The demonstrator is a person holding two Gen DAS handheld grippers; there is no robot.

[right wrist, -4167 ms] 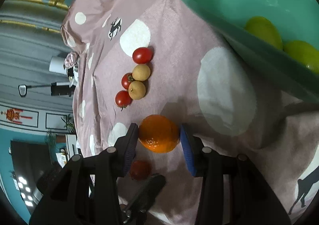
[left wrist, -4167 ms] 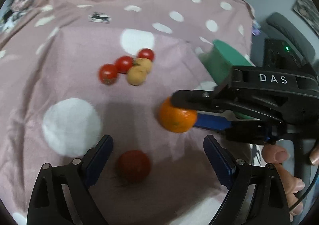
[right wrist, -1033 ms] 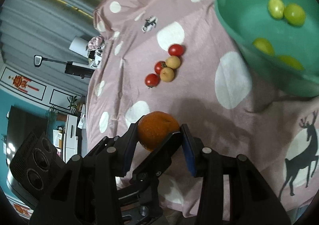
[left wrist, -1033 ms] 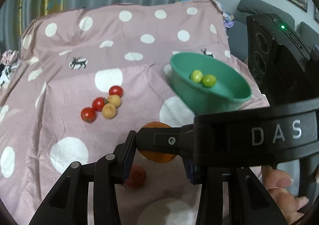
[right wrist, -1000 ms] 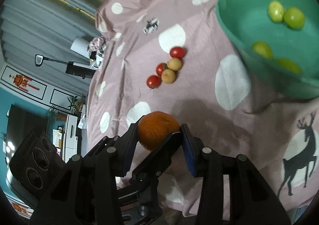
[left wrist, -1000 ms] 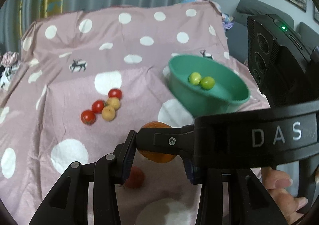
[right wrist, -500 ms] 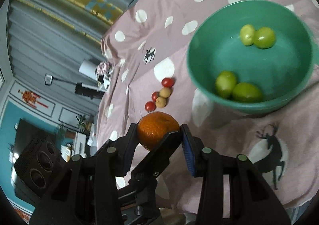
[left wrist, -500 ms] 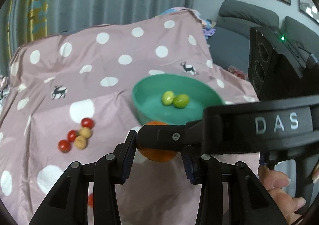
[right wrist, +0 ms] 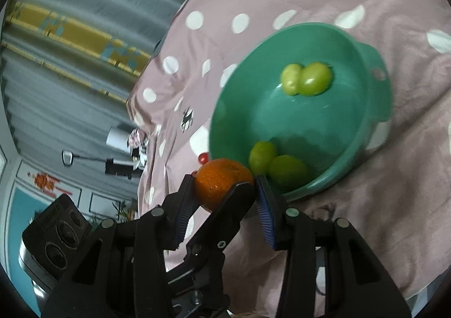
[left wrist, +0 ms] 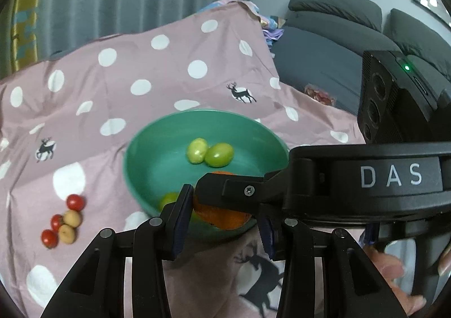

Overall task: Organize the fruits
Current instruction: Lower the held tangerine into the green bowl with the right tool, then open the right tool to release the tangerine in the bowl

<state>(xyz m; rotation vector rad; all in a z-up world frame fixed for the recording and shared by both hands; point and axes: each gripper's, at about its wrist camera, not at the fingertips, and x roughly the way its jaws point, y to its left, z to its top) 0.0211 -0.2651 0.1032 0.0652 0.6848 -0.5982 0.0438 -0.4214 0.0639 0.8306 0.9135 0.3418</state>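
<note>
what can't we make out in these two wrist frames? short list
- Left wrist: most of the orange is hidden behind the right gripper's finger crossing in front.
- Left wrist: one green fruit at the green bowl's near wall is half covered by a left gripper pad; its partner is hidden.
- Right wrist: cherry tomatoes mostly hidden behind bowl and orange.
- Both views: bowl edges motion-blurred.

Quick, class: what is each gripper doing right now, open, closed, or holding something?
Left gripper: closed on the orange, above the green bowl.
Right gripper: closed on the same orange, crossing the left one's grip.
</note>
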